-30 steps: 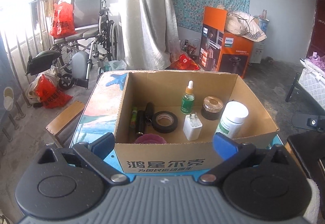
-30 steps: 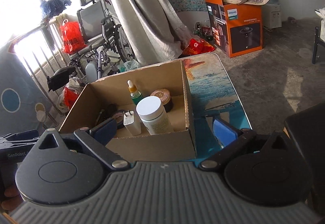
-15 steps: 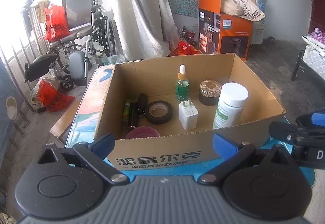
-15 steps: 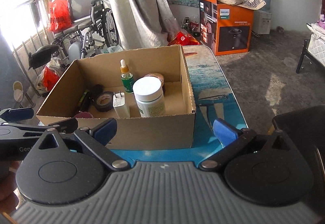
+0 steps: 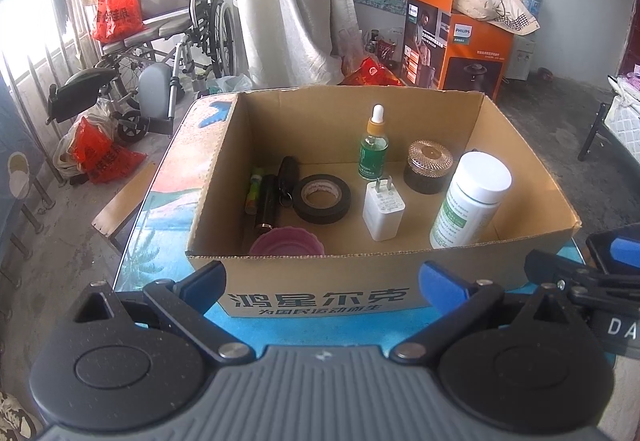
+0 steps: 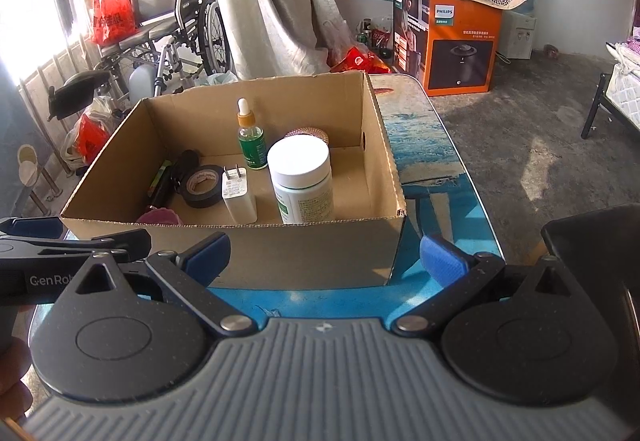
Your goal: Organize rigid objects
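Cardboard box (image 5: 320,291) on table (image 6: 432,169), both grippers (image 5: 322,281) (image 6: 324,261) spread, empty, short of its near wall

Matt corrugated cardboard box (image 5: 516,145) holds a glossy white plastic bottle (image 5: 472,197) and matt black tape roll (image 5: 322,198).

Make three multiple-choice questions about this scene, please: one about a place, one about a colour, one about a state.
1. Where does the tape roll lie?
A. In the box, left of the charger
B. On the table outside the box
C. On top of the white bottle

2. What colour is the lid of the white bottle?
A. Orange
B. White
C. Black

3. How are the left gripper and right gripper?
A. Both open, empty
B. Left shut on the charger
C. Right shut on the dropper bottle

Answers: 1 A, the roll lies flat on the box floor; 2 B, the cap is white; 3 A, both finger pairs are spread, holding nothing.
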`<state>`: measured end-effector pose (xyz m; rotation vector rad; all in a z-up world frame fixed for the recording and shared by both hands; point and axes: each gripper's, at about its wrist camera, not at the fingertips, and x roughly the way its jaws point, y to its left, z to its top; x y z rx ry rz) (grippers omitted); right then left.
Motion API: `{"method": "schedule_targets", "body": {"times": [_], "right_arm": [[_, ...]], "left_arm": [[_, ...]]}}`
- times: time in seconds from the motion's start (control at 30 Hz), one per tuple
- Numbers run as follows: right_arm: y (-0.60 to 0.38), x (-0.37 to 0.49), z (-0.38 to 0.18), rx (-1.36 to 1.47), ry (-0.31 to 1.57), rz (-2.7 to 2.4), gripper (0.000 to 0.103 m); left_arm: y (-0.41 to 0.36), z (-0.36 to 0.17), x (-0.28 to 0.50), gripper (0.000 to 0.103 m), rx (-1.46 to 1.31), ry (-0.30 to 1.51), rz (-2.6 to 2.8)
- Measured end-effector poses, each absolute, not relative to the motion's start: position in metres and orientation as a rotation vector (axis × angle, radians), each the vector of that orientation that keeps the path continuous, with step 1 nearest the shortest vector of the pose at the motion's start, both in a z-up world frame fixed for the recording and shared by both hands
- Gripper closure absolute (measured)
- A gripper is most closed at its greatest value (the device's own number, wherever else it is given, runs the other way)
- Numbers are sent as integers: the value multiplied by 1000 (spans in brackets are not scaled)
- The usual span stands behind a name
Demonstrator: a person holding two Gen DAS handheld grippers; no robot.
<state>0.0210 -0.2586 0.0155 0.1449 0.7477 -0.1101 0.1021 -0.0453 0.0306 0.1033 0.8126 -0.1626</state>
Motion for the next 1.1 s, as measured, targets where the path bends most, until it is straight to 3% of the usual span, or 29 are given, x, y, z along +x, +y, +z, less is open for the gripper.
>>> {"method": "schedule_targets", "body": {"times": [1.1], "right_arm": [[-256,36,10,148,770,-114,2]], "left_arm": [[-41,30,109,1,103,810,-143]]}}
